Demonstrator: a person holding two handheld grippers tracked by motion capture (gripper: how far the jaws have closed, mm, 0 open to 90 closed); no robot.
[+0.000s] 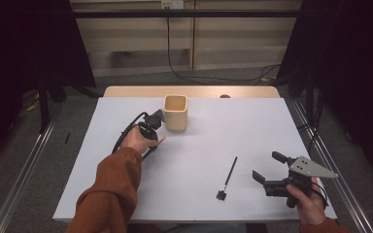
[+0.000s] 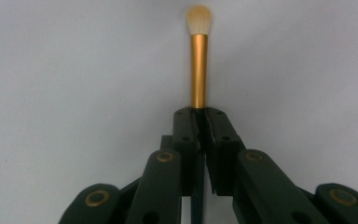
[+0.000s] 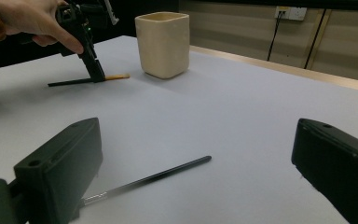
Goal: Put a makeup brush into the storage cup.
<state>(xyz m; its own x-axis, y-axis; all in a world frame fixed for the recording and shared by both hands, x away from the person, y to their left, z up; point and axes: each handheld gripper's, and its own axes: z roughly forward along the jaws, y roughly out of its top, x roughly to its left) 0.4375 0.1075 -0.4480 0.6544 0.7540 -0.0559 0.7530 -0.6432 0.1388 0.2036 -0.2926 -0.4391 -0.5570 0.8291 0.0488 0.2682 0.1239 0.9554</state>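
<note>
— Looking down at the white desk (image 1: 189, 160), what is the left claw (image 1: 156, 138) doing?

— It is squeezed tight on a little brush with a gold handle (image 2: 198, 70). Seen from the left claw, the two black jaws pinch the brush's handle, and its gold part and soft pale tip stick out past them, over the desk.

— Where is that brush?

— Low over the left middle of the desk, or on it; I cannot tell if it touches. It is near the cream cup (image 1: 176, 112). From the right claw's side, the left claw (image 3: 98, 73) points down, the gold end sticks out toward the cup, and the dark end of the handle sticks out the other way. The brush and the cup are apart.

— And the right claw (image 1: 267, 170)?

— It is wide open and holds nothing. A hand (image 1: 307, 201) keeps it over the right front part of the desk.

— Is something near it?

— Yes, a thin black brush (image 1: 228, 175) lies flat on the desk, just left of the right claw. Seen from the right claw, the thin brush lies between its two open jaws, and they do not touch it.

— Where is the cup?

— It stands upright near the back of the desk.
</note>
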